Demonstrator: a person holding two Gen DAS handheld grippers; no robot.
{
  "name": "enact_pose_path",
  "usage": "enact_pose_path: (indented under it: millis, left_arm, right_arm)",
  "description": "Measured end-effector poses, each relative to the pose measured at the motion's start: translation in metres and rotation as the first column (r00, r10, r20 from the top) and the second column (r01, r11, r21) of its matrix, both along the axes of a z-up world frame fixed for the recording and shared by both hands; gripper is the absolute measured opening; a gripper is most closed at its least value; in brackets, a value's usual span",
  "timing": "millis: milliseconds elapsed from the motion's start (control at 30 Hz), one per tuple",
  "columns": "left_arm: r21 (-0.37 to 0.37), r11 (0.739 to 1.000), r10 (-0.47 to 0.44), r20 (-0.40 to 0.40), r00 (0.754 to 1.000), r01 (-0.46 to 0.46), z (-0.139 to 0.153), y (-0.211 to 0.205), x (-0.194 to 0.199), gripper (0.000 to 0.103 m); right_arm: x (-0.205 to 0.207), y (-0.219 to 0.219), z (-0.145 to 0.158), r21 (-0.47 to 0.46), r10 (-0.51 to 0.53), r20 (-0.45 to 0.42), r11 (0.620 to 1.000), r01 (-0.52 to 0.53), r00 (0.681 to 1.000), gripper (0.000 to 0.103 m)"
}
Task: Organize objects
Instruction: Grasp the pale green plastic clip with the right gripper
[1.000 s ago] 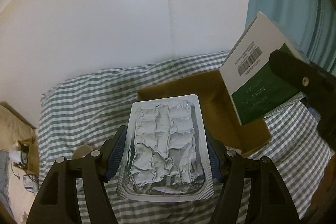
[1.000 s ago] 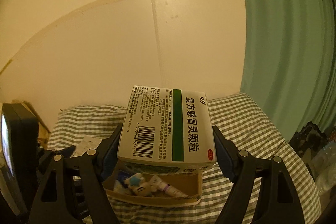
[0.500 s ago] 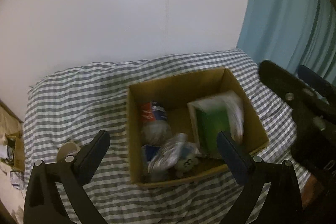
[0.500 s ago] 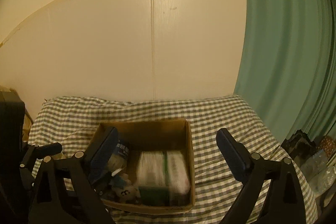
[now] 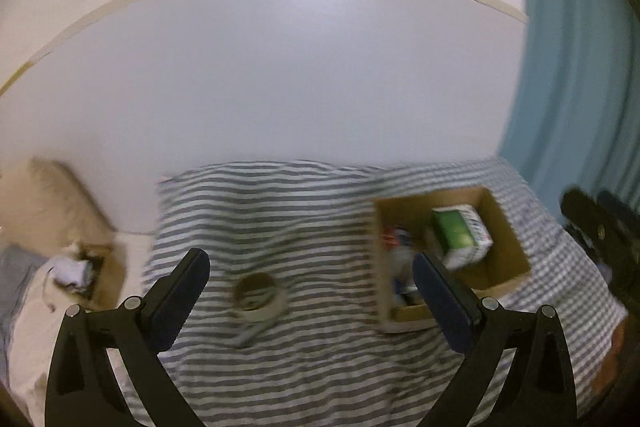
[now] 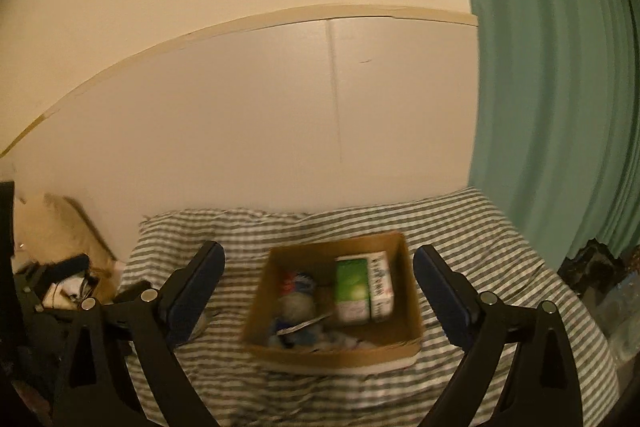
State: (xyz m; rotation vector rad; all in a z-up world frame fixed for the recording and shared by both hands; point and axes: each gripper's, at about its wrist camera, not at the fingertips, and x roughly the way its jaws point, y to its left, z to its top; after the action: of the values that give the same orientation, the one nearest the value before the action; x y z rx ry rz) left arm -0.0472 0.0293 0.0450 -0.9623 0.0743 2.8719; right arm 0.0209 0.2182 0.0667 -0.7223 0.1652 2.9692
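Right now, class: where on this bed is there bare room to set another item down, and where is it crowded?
Bare checked bedcover lies between the tape roll and the cardboard box, and behind both toward the wall. More lies in front of the box in the right wrist view. Inside the box it is crowded: the green medicine box and small items on its left side.

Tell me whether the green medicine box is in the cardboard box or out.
In. The green medicine box lies inside the cardboard box, against its right wall, beside other items.

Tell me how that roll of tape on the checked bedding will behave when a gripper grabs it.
The tape roll lies flat on its side, so it probably won't roll away. Its hollow ring shape suggests it is light and fairly stiff. The soft checked bedding may give under pressure, so it could tilt.
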Motion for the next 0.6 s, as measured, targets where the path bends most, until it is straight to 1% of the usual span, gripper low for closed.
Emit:
enact_pose_path:
  millis: [67, 133, 200, 300, 367, 433, 500, 567, 600]
  left_arm:
    - [0.005, 0.999, 0.045, -0.012, 0.999, -0.045, -0.003, -0.025, 0.004, 0.103]
    - [0.005, 0.996, 0.09, -0.01, 0.996, -0.09, -0.012, -0.047, 0.006, 0.103]
    - [0.006, 0.988, 0.152, 0.023, 0.988, -0.152, -0.03, -0.069, 0.003, 0.103]
    - [0.005, 0.982, 0.189, 0.074, 0.979, -0.19, -0.055, -0.088, -0.005, 0.103]
    - [-0.025, 0.976, 0.219, 0.1, 0.97, -0.218, -0.075, -0.099, -0.012, 0.103]
    - [-0.056, 0.969, 0.247, 0.124, 0.961, -0.242, -0.092, -0.111, -0.018, 0.103]
    - [-0.069, 0.962, 0.273, 0.141, 0.952, -0.266, -0.105, -0.124, -0.023, 0.103]
    - [-0.099, 0.951, 0.303, 0.138, 0.943, -0.292, -0.12, -0.134, -0.029, 0.103]
    - [-0.136, 0.947, 0.308, 0.125, 0.943, -0.292, -0.128, -0.136, -0.032, 0.103]
  right_arm:
    - [0.002, -0.018, -0.004, 0.017, 0.021, 0.014, 1.0, -0.021, 1.0, 0.096]
    - [0.0, -0.037, -0.011, 0.037, 0.027, 0.03, 0.999, -0.028, 0.999, 0.096]
    - [-0.004, -0.055, -0.017, 0.041, 0.032, 0.041, 0.999, -0.034, 0.999, 0.096]
    - [-0.014, -0.089, -0.029, 0.037, 0.083, 0.048, 0.996, -0.085, 0.995, 0.096]
    - [-0.024, -0.108, -0.04, 0.048, 0.108, 0.064, 0.993, -0.111, 0.992, 0.096]
    - [-0.036, -0.134, -0.057, 0.055, 0.143, 0.102, 0.987, -0.149, 0.985, 0.096]
    - [-0.05, -0.153, -0.075, 0.042, 0.176, 0.144, 0.982, -0.184, 0.974, 0.096]
    - [-0.059, -0.168, -0.092, 0.031, 0.203, 0.18, 0.977, -0.211, 0.963, 0.096]
    - [-0.066, -0.177, -0.106, 0.03, 0.214, 0.204, 0.974, -0.225, 0.955, 0.096]
